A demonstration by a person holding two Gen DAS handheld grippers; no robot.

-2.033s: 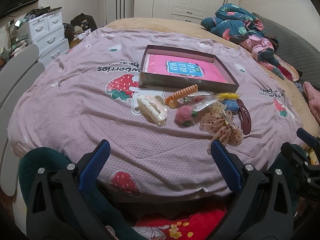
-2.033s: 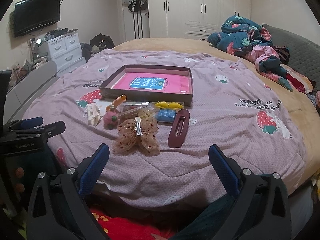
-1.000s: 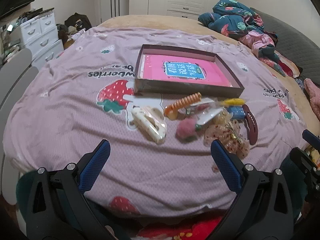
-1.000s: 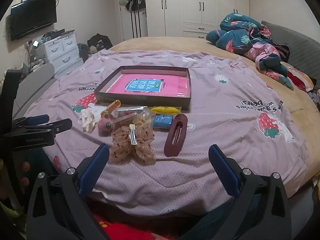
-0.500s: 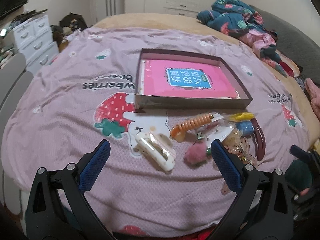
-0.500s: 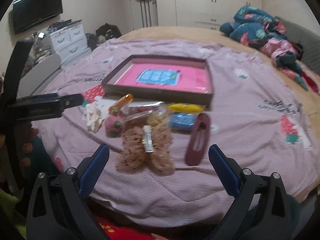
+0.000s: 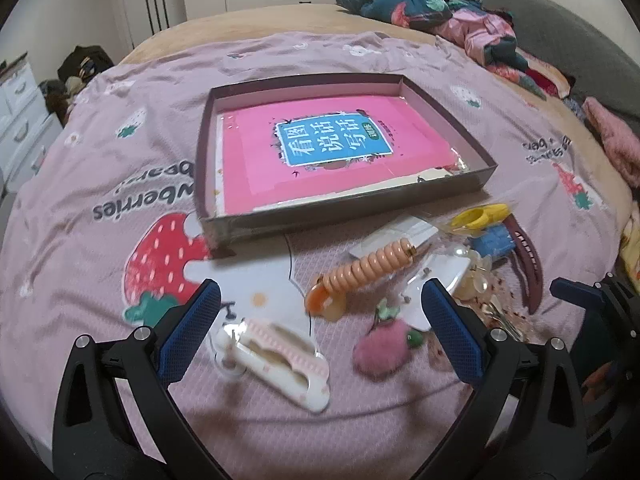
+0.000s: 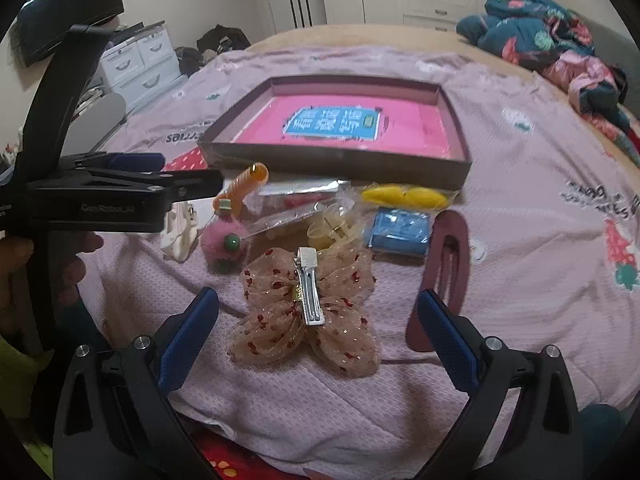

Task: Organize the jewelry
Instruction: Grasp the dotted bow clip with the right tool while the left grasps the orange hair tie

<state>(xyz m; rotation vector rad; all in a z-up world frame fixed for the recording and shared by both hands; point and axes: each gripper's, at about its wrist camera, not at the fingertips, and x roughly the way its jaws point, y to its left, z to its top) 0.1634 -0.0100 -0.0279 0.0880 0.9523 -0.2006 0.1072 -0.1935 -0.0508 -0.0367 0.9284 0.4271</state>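
A shallow brown box [image 7: 348, 209] with a pink book inside lies on the bed. In front of it sit a white claw clip [image 7: 276, 364], an orange spiral hair tie [image 7: 368, 268], a pink pompom [image 7: 382, 354], a yellow clip [image 8: 404, 196], a blue piece [image 8: 402, 230], a maroon clip [image 8: 444, 264] and a mesh bow with a metal clip [image 8: 308, 304]. My left gripper [image 7: 320, 332] is open, low over the white claw clip. My right gripper [image 8: 318, 324] is open, its fingers on either side of the bow. Neither holds anything.
The pink strawberry bedspread [image 7: 120, 200] covers the bed. A heap of clothes [image 8: 560, 44] lies at the far right. White drawers [image 8: 136, 64] stand at the left and wardrobes behind. A hand [image 8: 24, 264] holds the left gripper's handle.
Both grippers have moved forward and down towards the pile; the left one now hangs over the white claw clip, the right one over the bow. Both stay open.
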